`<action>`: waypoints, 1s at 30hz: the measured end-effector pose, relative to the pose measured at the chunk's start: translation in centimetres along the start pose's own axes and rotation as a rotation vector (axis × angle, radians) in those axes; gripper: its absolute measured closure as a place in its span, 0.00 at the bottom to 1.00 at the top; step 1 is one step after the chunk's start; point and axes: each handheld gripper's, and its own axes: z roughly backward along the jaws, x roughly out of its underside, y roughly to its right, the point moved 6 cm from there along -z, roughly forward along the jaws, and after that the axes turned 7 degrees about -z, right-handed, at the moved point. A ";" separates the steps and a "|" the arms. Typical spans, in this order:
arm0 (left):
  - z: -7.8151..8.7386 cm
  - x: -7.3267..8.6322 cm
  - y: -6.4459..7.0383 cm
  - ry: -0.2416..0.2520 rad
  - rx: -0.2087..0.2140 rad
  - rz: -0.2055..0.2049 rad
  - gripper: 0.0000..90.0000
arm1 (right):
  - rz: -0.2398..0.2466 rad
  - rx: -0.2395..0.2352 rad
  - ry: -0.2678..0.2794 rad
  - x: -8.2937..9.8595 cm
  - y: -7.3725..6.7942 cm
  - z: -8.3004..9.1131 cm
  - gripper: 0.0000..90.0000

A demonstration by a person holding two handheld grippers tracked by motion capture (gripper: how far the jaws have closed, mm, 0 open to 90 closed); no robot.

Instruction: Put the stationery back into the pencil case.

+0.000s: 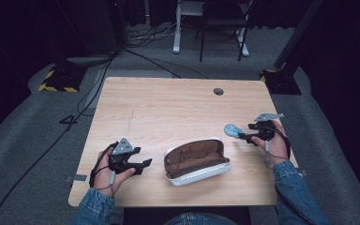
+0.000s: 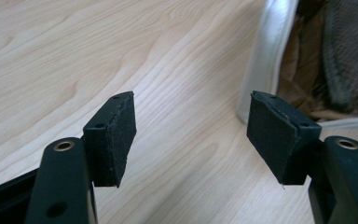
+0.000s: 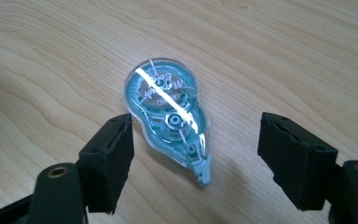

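My right gripper [image 3: 196, 154] spreads its jaws wide and empty around the correction tape dispenser [image 3: 168, 116] lying flat on the bench's [image 1: 168, 108] right side, so closing off-centre could squirt the slick shell away (my left gripper [image 2: 191, 135], also wide and empty, waits beside the open pencil case [image 1: 196, 161]).

Denim sleeves [image 1: 288, 185] cover both forearms; each black gripper [image 1: 130, 161] carries a grey three-cornered plate [image 1: 123, 146], foam-padded jaws, brass-ringed screw holes and a thin cable.
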 end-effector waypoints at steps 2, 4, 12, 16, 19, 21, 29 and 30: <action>0.2 0.4 -0.3 -0.006 -0.011 0.013 0.37 | 0.006 -0.008 -0.007 -0.2 -0.3 -0.5 0.30; 0.3 0.8 -0.5 -0.016 -0.023 0.015 0.37 | 0.019 -0.014 -0.014 -0.3 -0.5 -0.9 0.30; 0.5 2.6 -1.5 -0.073 -0.062 0.039 0.37 | 0.040 -0.027 -0.033 -0.6 -0.9 -2.1 0.33; 0.3 3.6 -2.2 -0.109 -0.079 0.049 0.37 | 0.047 -0.030 -0.037 -0.5 -1.0 -2.6 0.33; 0.2 4.2 -2.9 -0.128 -0.095 0.051 0.37 | 0.051 -0.032 -0.038 -0.5 -1.1 -2.9 0.34; 0.1 4.5 -3.2 -0.136 -0.101 0.049 0.36 | 0.053 -0.035 -0.042 -0.4 -1.1 -3.0 0.34; -0.2 5.5 -4.0 -0.170 -0.114 0.067 0.34 | 0.046 -0.037 -0.028 -0.5 -1.4 -3.3 0.38; -0.2 5.6 -4.1 -0.172 -0.117 0.065 0.34 | 0.044 -0.036 -0.026 -0.5 -1.4 -3.3 0.40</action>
